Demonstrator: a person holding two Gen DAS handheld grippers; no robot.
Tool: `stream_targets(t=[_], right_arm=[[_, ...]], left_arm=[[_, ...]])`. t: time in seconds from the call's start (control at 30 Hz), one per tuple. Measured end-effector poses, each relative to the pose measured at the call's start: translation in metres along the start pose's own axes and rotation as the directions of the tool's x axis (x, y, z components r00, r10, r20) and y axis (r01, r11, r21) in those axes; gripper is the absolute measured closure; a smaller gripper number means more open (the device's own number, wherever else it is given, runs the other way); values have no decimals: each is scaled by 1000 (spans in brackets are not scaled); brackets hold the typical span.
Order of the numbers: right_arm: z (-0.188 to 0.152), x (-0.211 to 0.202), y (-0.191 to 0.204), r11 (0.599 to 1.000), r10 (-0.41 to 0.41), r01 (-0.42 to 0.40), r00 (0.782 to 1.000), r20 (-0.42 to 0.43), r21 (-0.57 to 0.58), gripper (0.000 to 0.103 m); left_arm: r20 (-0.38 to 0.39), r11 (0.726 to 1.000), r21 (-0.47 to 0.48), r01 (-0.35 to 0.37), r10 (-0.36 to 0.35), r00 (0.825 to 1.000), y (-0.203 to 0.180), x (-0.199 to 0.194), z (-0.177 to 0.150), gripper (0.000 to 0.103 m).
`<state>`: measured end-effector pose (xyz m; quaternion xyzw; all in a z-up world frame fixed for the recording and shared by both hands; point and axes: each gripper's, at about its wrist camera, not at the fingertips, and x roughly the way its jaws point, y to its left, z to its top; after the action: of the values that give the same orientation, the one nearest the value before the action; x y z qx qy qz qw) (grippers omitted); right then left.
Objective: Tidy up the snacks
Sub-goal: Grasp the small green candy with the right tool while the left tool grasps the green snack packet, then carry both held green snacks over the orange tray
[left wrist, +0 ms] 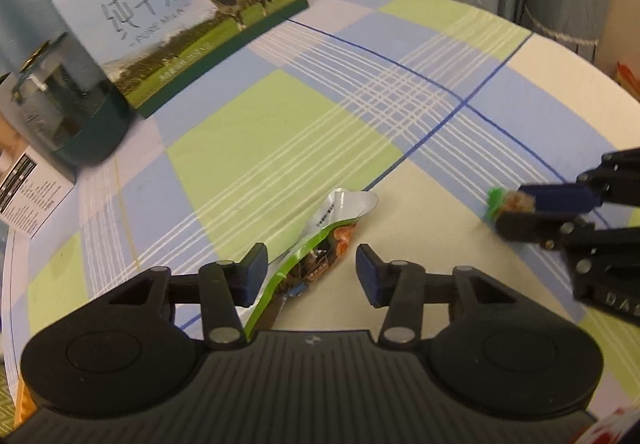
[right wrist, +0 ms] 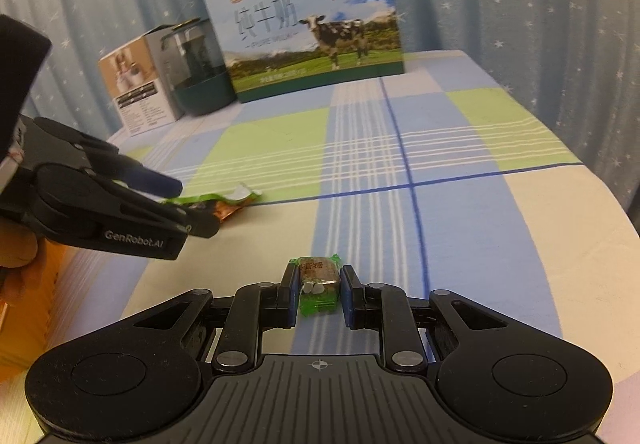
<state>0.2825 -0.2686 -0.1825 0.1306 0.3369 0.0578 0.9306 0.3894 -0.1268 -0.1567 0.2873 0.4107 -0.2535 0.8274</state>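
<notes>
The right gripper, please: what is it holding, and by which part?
The right gripper clamps a small green-wrapped candy across its two long sides.

A: Where does the torn-open green and silver foil snack bag [left wrist: 320,244] lie?
B: Flat on the cloth between the left gripper's [left wrist: 311,270] open fingers, its silver mouth pointing away from the tool.
A: And the small brown candy in a clear green-edged wrapper [right wrist: 318,284]?
B: Clamped between the right gripper's [right wrist: 319,290] pads, its crimped green ends sticking out ahead of and behind them.
</notes>
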Motion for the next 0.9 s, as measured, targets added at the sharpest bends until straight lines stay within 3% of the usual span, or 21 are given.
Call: stream_targets(t=[0.13,0.27,0.4,0.53,0.7,0.9], right_arm=[[1,-1,-5,999,-27,26,1000,17,28,82],[2,0,-6,999,-33,32,999,16,37,82],[1,-2,-7,998,-33,32,999,10,46,82],[2,-8,-4,998,-27,26,1000,3,50,82],[1,-25,2,998,-6,6,1000,4,56,81],[-1,-49,8,998,12,-12,1000,7,59,81]], left_arm=[[-19,1000,4,3,-3,1000,-1,10,4,65],[-46,1000,-11,-2,1,999,-4,8,5,78],[-70,995,-92,31,-38,997,-6,-4,0,83],[-69,977,-187,100,-114,991,-14,-22,-10,83],[-18,936,-300,183,-198,980,-29,-53,-34,83],[58,891,-411,193,-186,981,-39,-87,-68,83]])
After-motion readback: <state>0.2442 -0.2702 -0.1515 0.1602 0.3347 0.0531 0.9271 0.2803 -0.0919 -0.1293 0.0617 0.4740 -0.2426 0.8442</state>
